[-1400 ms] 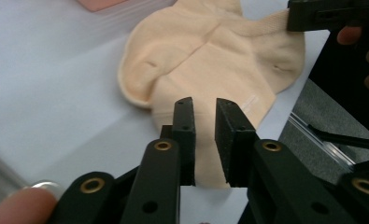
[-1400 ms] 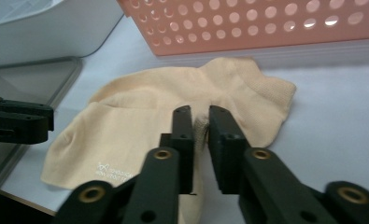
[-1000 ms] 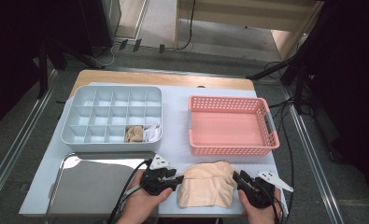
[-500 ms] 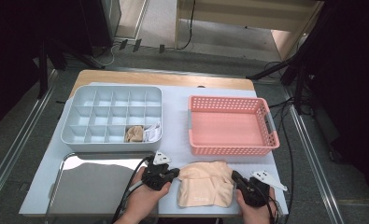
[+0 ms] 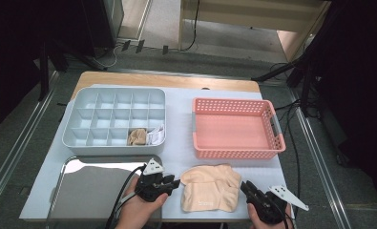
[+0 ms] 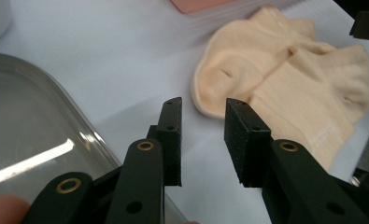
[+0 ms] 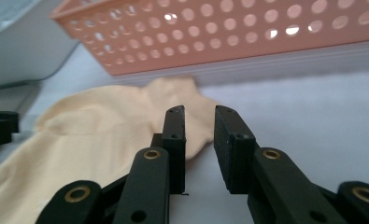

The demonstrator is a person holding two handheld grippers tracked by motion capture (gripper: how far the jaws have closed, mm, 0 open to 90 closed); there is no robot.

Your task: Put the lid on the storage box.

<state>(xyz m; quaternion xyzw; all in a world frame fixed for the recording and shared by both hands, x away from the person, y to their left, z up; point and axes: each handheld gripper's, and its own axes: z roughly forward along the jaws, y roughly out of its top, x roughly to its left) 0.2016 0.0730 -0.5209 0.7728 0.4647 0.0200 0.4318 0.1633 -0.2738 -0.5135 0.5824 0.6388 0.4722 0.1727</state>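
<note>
I am between grips on the pair of cream socks (image 5: 211,191), which lies flat on the white surface (image 5: 179,124) at the near edge, just this side of the pink basket (image 5: 236,128) and to the right of the steel tray (image 5: 93,188). My left gripper (image 5: 172,182) sits just left of the socks with its tips pointing at their left edge, and my right gripper (image 5: 247,188) sits at their right edge. In the left gripper view the jaws stand a little apart with only bare surface between the pads (image 6: 173,135), the rounded toe of the socks (image 6: 285,88) lying just beyond the tips and untouched. In the right gripper view my right gripper (image 7: 198,112) is the same: a narrow gap, nothing pinched, the cloth's edge beside the left pad rather than inside. Both sets of jaws have just been opening, with nothing between them, so I hold nothing right now. I judge the step in hand to be setting up a fresh two-sided hold on the socks, likely to fold or roll them for the grey divided box (image 5: 114,121) at the far left, where one cell already holds a cream bundle (image 5: 137,137). The next move calls for sliding each tip onto a hem and pinching only the top layers, without dragging the pair.
</note>
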